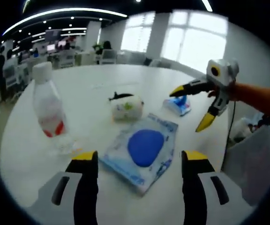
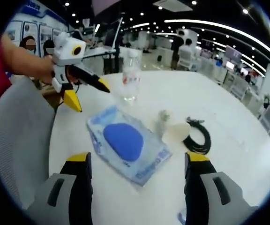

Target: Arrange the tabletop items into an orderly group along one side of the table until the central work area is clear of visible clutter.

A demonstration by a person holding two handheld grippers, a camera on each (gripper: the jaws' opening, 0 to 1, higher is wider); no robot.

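Hovering wide open and empty, the left gripper [image 1: 139,161] faces a blue packet [image 1: 142,152] lying flat on the white worktop [image 1: 88,84], with a clear bottle [image 1: 48,110] standing to its left. The right gripper [image 2: 138,164], also spread wide, holds nothing; beyond it, right of the packet, lie a pale roll [image 2: 175,129] and a black cable [image 2: 198,138]
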